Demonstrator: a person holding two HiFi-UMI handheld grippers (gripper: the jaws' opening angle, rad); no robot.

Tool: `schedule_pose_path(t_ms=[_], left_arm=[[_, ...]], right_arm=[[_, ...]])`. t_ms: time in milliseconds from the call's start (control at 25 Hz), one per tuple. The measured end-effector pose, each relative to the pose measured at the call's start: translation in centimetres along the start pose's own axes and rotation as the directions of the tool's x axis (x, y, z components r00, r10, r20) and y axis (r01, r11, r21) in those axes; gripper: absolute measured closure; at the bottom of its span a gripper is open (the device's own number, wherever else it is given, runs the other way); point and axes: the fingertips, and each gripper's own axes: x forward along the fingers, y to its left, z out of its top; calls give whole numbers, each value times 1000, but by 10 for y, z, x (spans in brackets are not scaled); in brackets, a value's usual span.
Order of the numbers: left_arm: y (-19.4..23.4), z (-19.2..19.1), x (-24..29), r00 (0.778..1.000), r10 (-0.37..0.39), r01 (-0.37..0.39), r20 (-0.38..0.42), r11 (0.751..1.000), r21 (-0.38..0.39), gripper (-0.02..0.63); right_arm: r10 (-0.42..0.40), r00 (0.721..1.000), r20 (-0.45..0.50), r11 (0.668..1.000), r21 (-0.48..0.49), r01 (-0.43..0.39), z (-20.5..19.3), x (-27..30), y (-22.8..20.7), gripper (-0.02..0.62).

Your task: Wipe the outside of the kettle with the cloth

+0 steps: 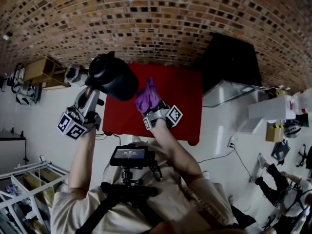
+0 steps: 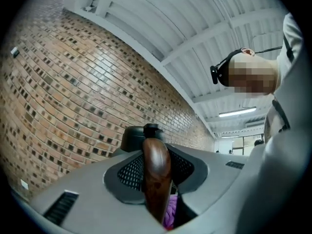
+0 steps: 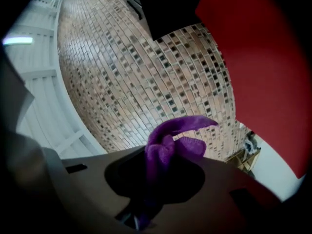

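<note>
Left gripper (image 1: 93,92): at the left of the scene, its jaws were closed narrowly on the kettle's wooden handle (image 2: 156,174), which filled the gap between them in the left gripper view.
Kettle (image 1: 113,76): black and rounded, it was carried in the air by its handle, left of centre, over the far left corner of the red table (image 1: 180,96) and resting on nothing.
Cloth (image 1: 147,97): purple and bunched, it stood just right of the kettle's body. Whether it touched the side could not be told.
Right gripper (image 1: 151,110): right of the kettle and nearer the person, its jaws were clamped on the cloth's lower fold, with the free end standing up beyond the tips in the right gripper view.
Done so far: both things were in grip, the kettle was clear of the table, and the cloth had been brought alongside it.
Left to do: judged from this, the passes around the outside wall. No wiped patch showed, so the share already covered could not be gauged.
</note>
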Motion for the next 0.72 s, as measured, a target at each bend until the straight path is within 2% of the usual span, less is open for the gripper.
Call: schedule_pose_path(t_ms=[120, 240, 360, 480, 640, 720], left_arm=[[3, -6, 2, 1000, 2, -1, 21, 998, -58, 499], [-2, -6, 5, 1000, 9, -8, 28, 999, -38, 495], [1, -4, 6, 998, 14, -10, 57, 998, -69, 495], [1, -6, 7, 996, -2, 13, 90, 992, -128, 494], [-13, -10, 17, 995, -57, 67, 79, 990, -128, 497], [-18, -16, 20, 995, -80, 87, 60, 988, -125, 500]], right_arm=[[-19, 1000, 3, 1000, 23, 18, -25, 12, -3, 502], [-38, 998, 53, 991, 129, 31, -35, 12, -18, 503], [-68, 997, 49, 983, 175, 58, -51, 13, -31, 503], [-118, 993, -13, 977, 176, 118, -73, 13, -46, 505], [-216, 958, -188, 967, 99, 237, -107, 13, -70, 509], [-244, 947, -208, 961, 81, 266, -107, 9, -78, 509]])
